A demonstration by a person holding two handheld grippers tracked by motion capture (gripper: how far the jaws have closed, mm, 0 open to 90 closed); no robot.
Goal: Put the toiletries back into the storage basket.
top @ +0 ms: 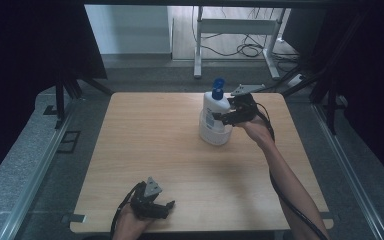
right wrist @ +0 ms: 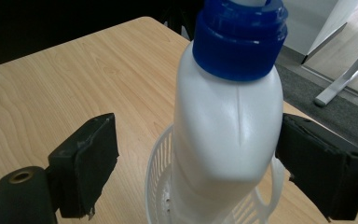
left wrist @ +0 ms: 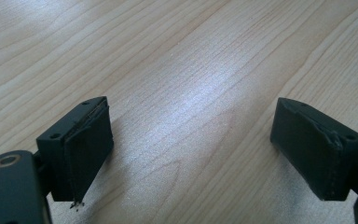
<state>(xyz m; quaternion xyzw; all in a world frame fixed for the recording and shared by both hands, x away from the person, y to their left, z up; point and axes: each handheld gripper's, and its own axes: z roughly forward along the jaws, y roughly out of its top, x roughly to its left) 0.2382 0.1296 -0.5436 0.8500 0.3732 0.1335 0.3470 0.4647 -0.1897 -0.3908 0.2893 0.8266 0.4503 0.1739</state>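
A white bottle (top: 212, 109) with a blue cap (top: 218, 89) stands upright in a small white slotted basket (top: 215, 137) at the back right of the wooden table (top: 145, 140). My right gripper (top: 224, 111) is open around the bottle's body (right wrist: 228, 126). In the right gripper view the right pad (right wrist: 319, 163) sits at the bottle's side, while the left pad (right wrist: 91, 158) is clearly apart from it. The blue cap (right wrist: 240, 39) rises above the jaws and the basket (right wrist: 161, 168) is below. My left gripper (top: 166, 209) rests open near the front edge, nothing between its pads (left wrist: 86, 149).
Past the table's far edge, a white desk frame (top: 235, 30) and loose cables (top: 250, 49) sit on the floor. Dark curtains hang on both sides. The right gripper's cable (top: 285, 200) trails along the forearm. Bare tabletop (left wrist: 182, 70) lies under the left gripper.
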